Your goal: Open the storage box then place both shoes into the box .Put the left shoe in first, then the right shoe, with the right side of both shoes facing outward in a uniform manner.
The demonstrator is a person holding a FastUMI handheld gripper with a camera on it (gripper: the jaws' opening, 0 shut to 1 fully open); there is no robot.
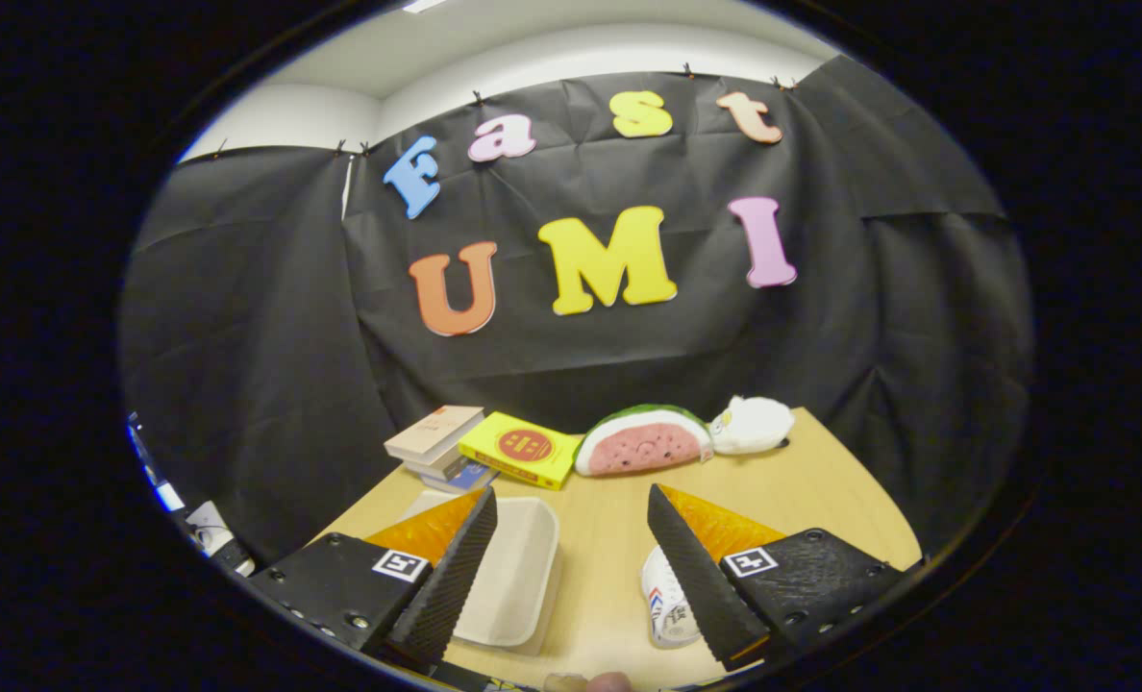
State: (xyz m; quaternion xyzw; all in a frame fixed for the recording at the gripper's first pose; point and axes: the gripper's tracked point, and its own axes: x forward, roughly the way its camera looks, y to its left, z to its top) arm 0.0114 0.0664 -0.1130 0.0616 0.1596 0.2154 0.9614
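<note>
Shoes and box both sit low in the gripper view, close to the fingers. The storage box [508, 572], a pale shallow container with rounded corners, rests on the wooden table [821, 490] just beside the left finger, whose ribbed pad overlaps the box's near left edge; the box's open top faces up and its inside looks bare. One white shoe [665, 601] with small red and blue markings on its side lies on the table close against the right finger, partly hidden behind that finger's pad, so its full shape and which foot it belongs to cannot be told. The gripper [571, 567] has its fingers spread wide apart with bare tabletop between them, and nothing is held. Beyond the fingers, toward the far edge of the table, a small stack of books [436, 442] sits at the left, with a yellow book [521, 448] bearing a red round mark lying just beside it. Next to that book is a plush watermelon slice [643, 442], its pink face turned toward the camera, and a white plush toy [752, 425] touches its right end. Black cloth hangs behind the table as the booth's wall [263, 365].
</note>
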